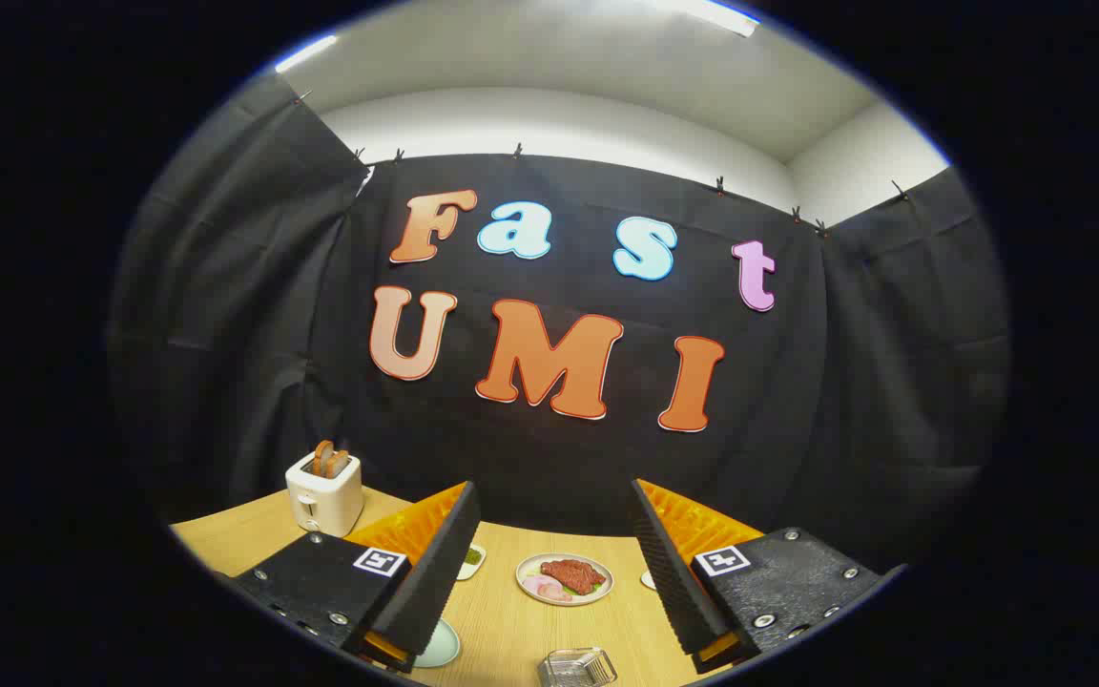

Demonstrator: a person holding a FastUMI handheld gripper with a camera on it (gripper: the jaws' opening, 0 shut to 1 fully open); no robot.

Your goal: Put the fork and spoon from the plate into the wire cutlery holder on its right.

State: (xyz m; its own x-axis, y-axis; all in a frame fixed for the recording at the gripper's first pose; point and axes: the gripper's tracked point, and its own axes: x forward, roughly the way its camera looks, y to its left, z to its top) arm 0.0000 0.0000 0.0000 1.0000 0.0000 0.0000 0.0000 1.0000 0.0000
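My gripper (554, 489) is held high above the wooden table (511, 620) with its fingers wide apart and nothing between them. Low between the fingers, close to me, stands a small see-through wire holder (576, 666). The rim of a pale green plate (440, 644) peeks out from under the left finger (435, 563), which hides most of it. Beyond the holder, in the gap between the fingers, a round plate (564, 578) carries a piece of brown meat and pink slices.
A white toaster (323, 491) with two slices of toast stands at the table's far left. A small dish with something green (471, 556) lies beside the left finger, and a small white object (648, 579) beside the right finger. Black cloth walls close the booth behind the table.
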